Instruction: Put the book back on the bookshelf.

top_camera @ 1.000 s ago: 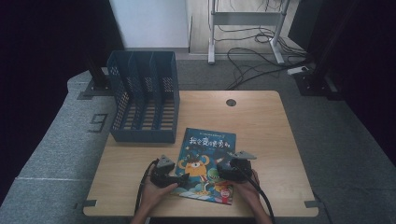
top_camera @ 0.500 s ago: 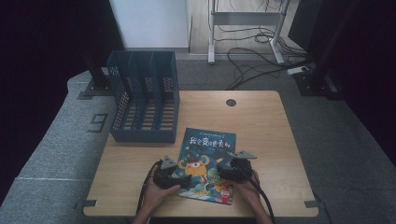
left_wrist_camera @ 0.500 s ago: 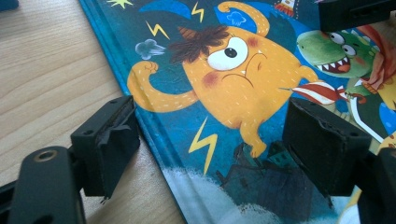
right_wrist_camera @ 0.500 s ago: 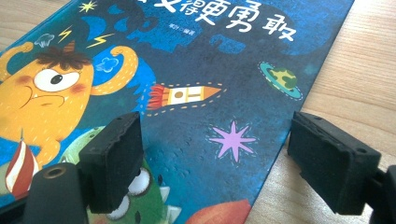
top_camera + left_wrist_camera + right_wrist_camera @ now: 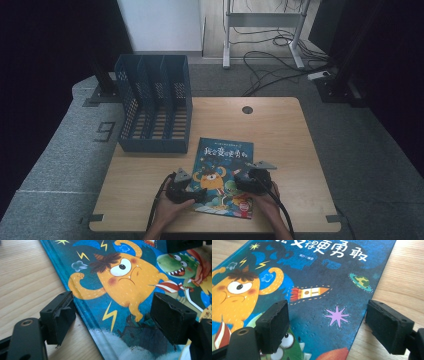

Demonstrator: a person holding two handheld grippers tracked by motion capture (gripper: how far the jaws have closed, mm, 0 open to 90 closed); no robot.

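A blue picture book [image 5: 224, 175] with an orange monster on its cover lies flat near the table's front edge. My left gripper [image 5: 196, 194] sits at the book's left edge, open; in the left gripper view its jaws straddle that edge [image 5: 85, 315], one over bare wood, one over the cover. My right gripper [image 5: 239, 183] rests over the book's right part, open; in the right gripper view the book [image 5: 312, 290] lies under the wide jaws, one over the cover and one over the wood past its right edge. Nothing is pinched by either.
A dark blue mesh file rack [image 5: 152, 107] with three slots stands at the table's back left. The wooden table [image 5: 280, 135] has a cable hole [image 5: 247, 109] near its far edge. Cables and a desk frame lie on the floor beyond.
The left gripper has slid a little to the right, onto the book's left edge. The right gripper and the book have stayed put.
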